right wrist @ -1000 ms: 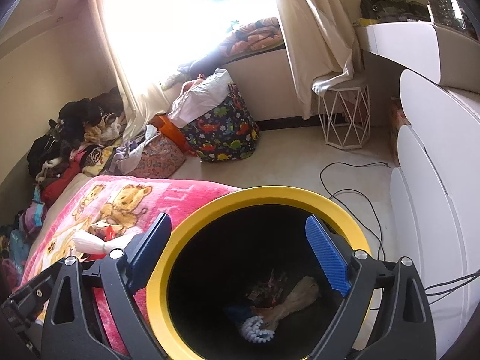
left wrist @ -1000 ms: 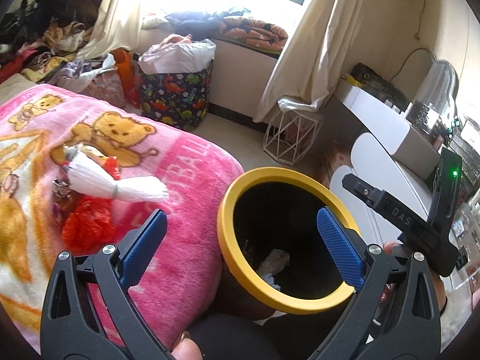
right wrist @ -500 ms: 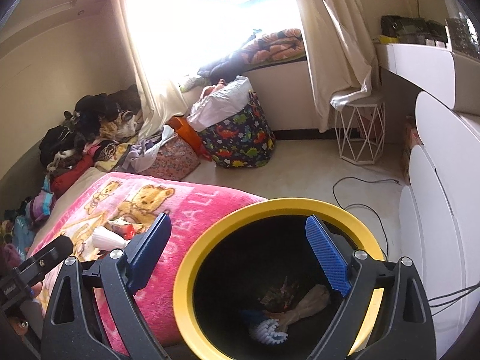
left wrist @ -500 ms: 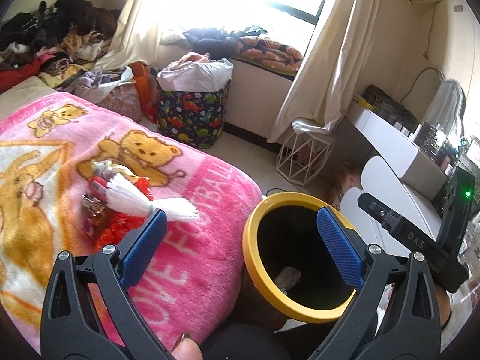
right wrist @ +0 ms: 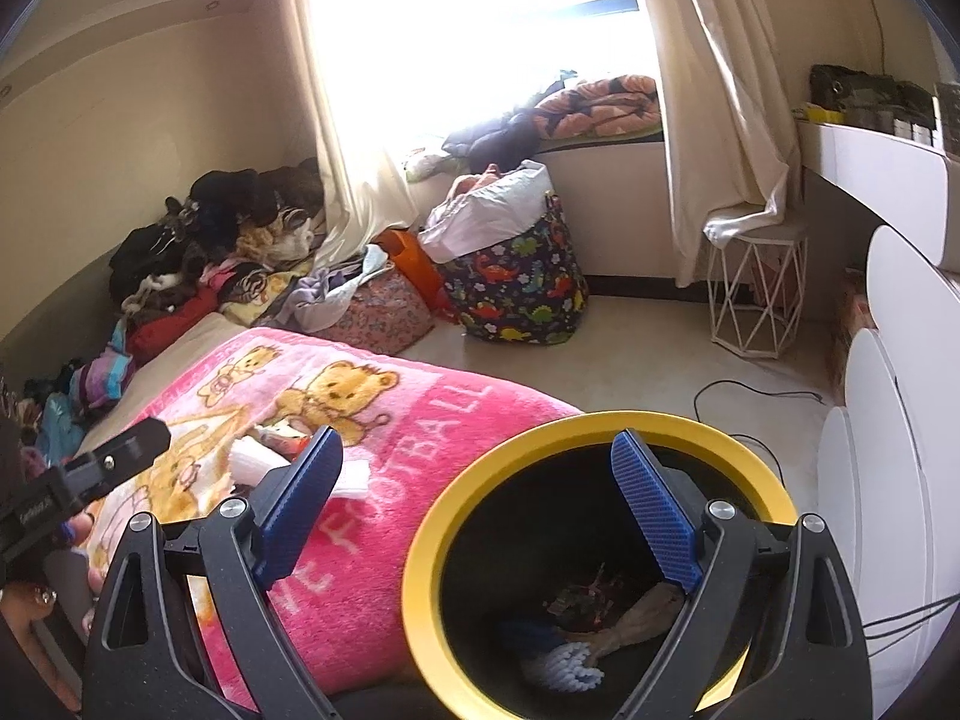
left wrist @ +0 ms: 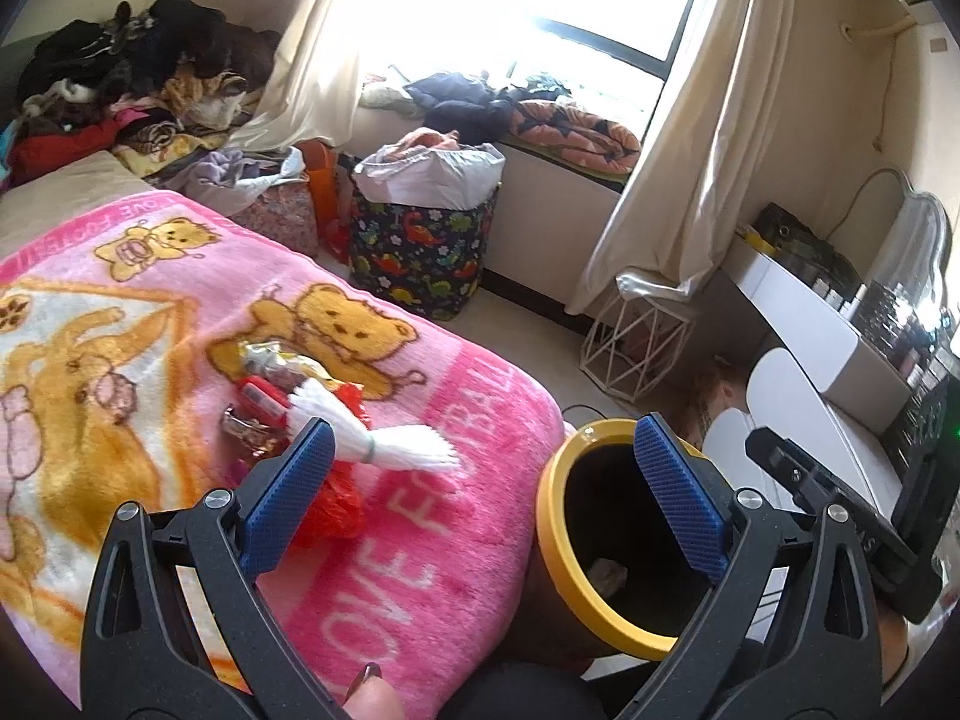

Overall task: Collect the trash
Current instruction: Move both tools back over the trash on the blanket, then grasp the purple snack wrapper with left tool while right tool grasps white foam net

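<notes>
The left gripper (left wrist: 480,498) is held with its blue-padded jaws spread wide and nothing between them. At its 10 o'clock a white net sleeve (left wrist: 384,441) lies on the pink blanket (left wrist: 180,324), touching a red wrapper (left wrist: 336,504) and a crinkled foil packet (left wrist: 273,360). At 3 o'clock the yellow-rimmed bin (left wrist: 561,570) stands against the bed edge.

The right gripper (right wrist: 480,510) is likewise wide open and empty, poised over the bin's rim (right wrist: 420,576); scraps are seen at the bin's bottom (right wrist: 606,624). At 10 o'clock the trash pile (right wrist: 264,456) rests on the blanket (right wrist: 420,420). At 12 o'clock, farther off, a dinosaur-print hamper (right wrist: 522,294) stands on the floor.
</notes>
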Demonstrator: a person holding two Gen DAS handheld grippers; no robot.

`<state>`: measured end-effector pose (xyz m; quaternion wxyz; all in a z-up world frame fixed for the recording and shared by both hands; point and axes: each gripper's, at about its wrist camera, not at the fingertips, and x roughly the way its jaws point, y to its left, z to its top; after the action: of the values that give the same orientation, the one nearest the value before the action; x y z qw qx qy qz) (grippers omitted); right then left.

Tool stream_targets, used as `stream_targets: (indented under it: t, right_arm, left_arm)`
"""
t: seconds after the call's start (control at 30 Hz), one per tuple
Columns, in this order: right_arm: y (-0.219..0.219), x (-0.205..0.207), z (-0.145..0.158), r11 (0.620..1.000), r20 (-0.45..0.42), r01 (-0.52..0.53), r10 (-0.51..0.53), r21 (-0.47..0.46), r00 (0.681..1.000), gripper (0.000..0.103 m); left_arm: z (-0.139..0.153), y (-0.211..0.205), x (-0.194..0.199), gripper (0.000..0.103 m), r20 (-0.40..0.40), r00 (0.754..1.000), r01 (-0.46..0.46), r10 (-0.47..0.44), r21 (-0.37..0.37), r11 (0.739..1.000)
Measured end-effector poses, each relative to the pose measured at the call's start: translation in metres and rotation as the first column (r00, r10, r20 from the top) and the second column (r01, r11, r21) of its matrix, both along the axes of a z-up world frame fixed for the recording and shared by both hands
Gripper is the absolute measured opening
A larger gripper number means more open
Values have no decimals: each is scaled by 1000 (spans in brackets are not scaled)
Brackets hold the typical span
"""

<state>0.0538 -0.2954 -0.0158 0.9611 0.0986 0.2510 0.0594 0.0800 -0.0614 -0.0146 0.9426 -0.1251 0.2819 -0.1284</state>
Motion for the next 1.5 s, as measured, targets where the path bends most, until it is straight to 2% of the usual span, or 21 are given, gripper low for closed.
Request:
stream_targets:
  t: [0.33, 0.7, 1.1, 1.27, 1.43, 1.5]
  right_arm:
    - [34, 1, 5, 994, 13, -93, 94, -50, 996, 88]
    - [79, 9, 1, 976, -11, -190, 190, -103, 982, 88]
    - [124, 42, -20, 940, -73, -278, 268, -199, 961, 88]
    - [142, 64, -40, 916, -140, -304, 276, -261, 951, 88]
    - [155, 86, -66, 891, -210, -327, 271, -314, 940, 88]
    - [162, 96, -77, 877, -244, -330, 255, -350, 936, 88]
  left_arm:
    - [3, 26, 2, 92, 9, 999, -51, 52, -13, 999]
    - [-2, 61, 6, 92, 1, 993, -120, 120, -30, 992]
    - [-20, 109, 13, 92, -52, 976, -212, 210, -29, 977]
    - [-38, 126, 20, 92, -121, 962, -250, 246, -13, 968]
    - [-57, 134, 27, 82, -187, 951, -251, 246, -2, 968]
    - [-64, 134, 30, 74, -209, 949, -239, 234, 0, 971]
